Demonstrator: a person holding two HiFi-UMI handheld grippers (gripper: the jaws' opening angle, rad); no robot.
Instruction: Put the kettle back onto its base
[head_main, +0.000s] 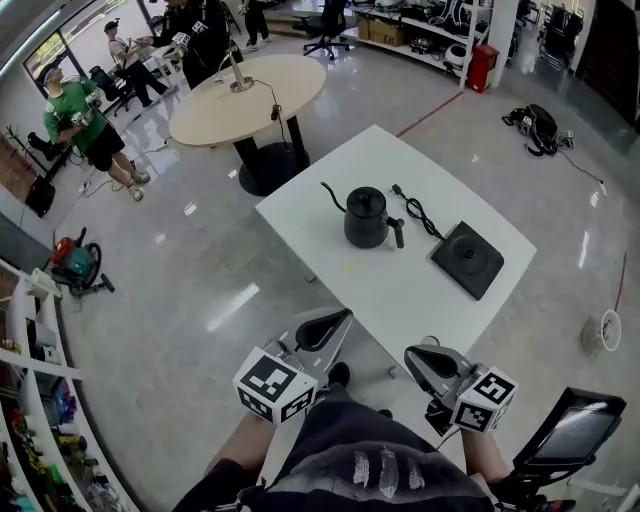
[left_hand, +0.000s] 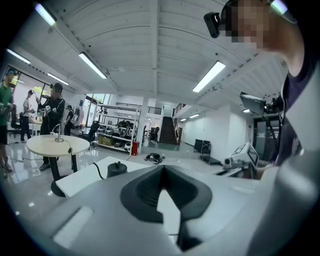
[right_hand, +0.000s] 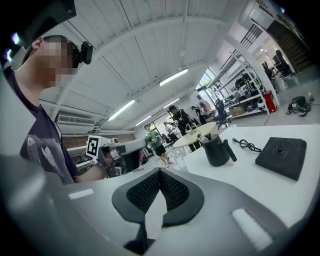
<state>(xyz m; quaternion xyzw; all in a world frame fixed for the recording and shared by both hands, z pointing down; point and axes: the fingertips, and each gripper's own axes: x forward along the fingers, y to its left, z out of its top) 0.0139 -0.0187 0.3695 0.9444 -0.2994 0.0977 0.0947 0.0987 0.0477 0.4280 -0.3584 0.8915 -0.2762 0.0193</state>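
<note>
The black gooseneck kettle (head_main: 366, 217) stands upright on the white table (head_main: 400, 290), its handle turned toward the square black base (head_main: 467, 258) at its right. The base's cord (head_main: 415, 212) lies coiled between them. Both grippers hover off the table's near edge, short of both objects. My left gripper (head_main: 338, 318) is shut and holds nothing. My right gripper (head_main: 420, 357) is also shut and holds nothing. The left gripper view has the kettle (left_hand: 117, 169) far ahead past its jaws. In the right gripper view the kettle (right_hand: 216, 149) and base (right_hand: 282, 155) lie ahead to the right.
A round beige table (head_main: 250, 95) stands beyond the white one, with people (head_main: 80, 125) around it at the far left. Shelving (head_main: 30, 400) lines the left side. A dark monitor (head_main: 575, 430) sits at the lower right. A black bag (head_main: 540, 128) lies on the floor.
</note>
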